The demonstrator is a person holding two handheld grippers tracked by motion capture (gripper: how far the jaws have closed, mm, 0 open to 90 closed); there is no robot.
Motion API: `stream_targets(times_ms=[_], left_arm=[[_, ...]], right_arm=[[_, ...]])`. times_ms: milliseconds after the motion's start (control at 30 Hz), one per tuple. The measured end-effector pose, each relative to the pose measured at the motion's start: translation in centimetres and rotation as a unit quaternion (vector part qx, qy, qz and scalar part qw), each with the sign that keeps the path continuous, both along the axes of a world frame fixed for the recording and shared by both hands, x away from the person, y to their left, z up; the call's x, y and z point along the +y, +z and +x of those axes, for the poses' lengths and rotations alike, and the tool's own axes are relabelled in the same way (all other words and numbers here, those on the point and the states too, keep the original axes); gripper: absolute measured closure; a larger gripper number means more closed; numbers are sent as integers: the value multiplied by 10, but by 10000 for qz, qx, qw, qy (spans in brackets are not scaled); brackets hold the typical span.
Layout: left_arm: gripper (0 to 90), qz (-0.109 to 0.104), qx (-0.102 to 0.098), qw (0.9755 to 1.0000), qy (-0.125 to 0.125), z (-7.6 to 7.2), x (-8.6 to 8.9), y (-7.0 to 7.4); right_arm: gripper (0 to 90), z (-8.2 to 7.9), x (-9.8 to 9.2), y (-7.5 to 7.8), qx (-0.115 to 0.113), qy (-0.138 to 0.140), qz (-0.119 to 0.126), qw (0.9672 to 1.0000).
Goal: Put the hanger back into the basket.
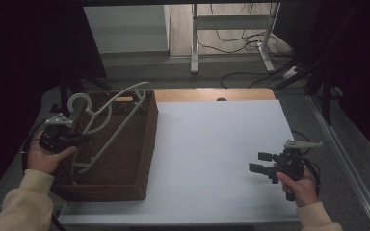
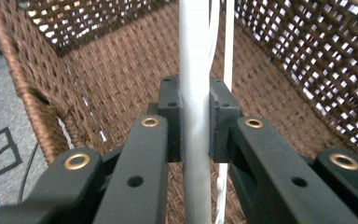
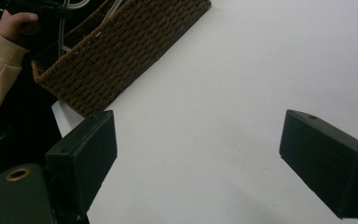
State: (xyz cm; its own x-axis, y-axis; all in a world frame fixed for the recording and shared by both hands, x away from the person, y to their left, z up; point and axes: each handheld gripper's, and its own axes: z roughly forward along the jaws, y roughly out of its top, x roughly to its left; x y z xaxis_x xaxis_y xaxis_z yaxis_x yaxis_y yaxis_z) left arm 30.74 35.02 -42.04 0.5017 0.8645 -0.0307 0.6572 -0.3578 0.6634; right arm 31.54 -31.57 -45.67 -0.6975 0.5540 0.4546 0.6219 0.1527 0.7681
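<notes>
A brown woven basket stands on the left part of the white table top, with white clothes hangers leaning out of it. My left gripper hovers over the basket's left rim. In the left gripper view it is shut on a white hanger bar that runs upright between the pads, above the basket's floor; a second white bar stands behind it. My right gripper hangs above the table's right side, open, nothing between its jaws.
In the right gripper view the basket lies at the upper left, with the other hand beside it. Behind the table a strip of wood shows, then grey floor with a metal desk frame and cables.
</notes>
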Motion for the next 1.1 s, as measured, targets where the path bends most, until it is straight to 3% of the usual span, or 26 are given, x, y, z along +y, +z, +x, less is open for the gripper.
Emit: stream_targets(times_ms=[167, 300, 333, 367, 433, 467, 500, 533, 600, 700, 733, 933, 967, 1000, 1100], left_arm=[[789, 129, 147, 9998, 39, 0, 0, -9], [785, 163, 459, 9988, -6, 2, -1, -20], [773, 163, 459, 9988, -6, 2, -1, -20], [696, 122, 546, 9984, -107, 3, -3, -21], [452, 150, 458, 9988, -67, 3, -7, -19], [371, 150, 458, 9988, -67, 3, -7, -19], [371, 203, 395, 9990, -15, 3, -9, -18], [272, 196, 312, 9993, 91, 2, -13, -16], [213, 152, 228, 9994, 189, 0, -16, -15], [179, 67, 158, 9993, 323, -2, -18, -14], [179, -50, 78, 9988, 477, -6, -21, -13], [183, -331, 158, 9985, 414, -12, -35, -11], [184, -457, 94, 9982, 368, -14, -42, -9], [184, -457, 94, 9982, 368, -14, -42, -9], [188, -635, -75, 9977, 230, -18, -56, -4]], right_arm=[[114, 0, 0, 0, 30, 11, -3, 10000], [114, 1, 0, -2, 53, 9, -27, 10000], [114, 1, 0, -2, 53, 9, -27, 10000], [114, 1, -1, -2, 57, 11, -23, 10000], [114, 1, -1, -2, 58, 13, -22, 10000], [113, 1, 0, -2, 62, 18, -22, 10000], [113, 1, 0, -2, 62, 18, -22, 10000], [114, 1, 0, -2, 71, 27, -19, 10000], [113, 1, 0, -2, 76, 27, -28, 10000], [113, 2, -1, -2, 84, 17, -16, 10000], [113, 3, 0, -3, 114, 45, 29, 9999], [118, 9, 2, -6, 68, 47, 32, 10000], [117, 10, 3, -7, -55, -75, -150, 9998], [117, 10, 3, -7, -55, -75, -150, 9998], [116, 8, 4, -8, -257, -191, -584, 9978]])
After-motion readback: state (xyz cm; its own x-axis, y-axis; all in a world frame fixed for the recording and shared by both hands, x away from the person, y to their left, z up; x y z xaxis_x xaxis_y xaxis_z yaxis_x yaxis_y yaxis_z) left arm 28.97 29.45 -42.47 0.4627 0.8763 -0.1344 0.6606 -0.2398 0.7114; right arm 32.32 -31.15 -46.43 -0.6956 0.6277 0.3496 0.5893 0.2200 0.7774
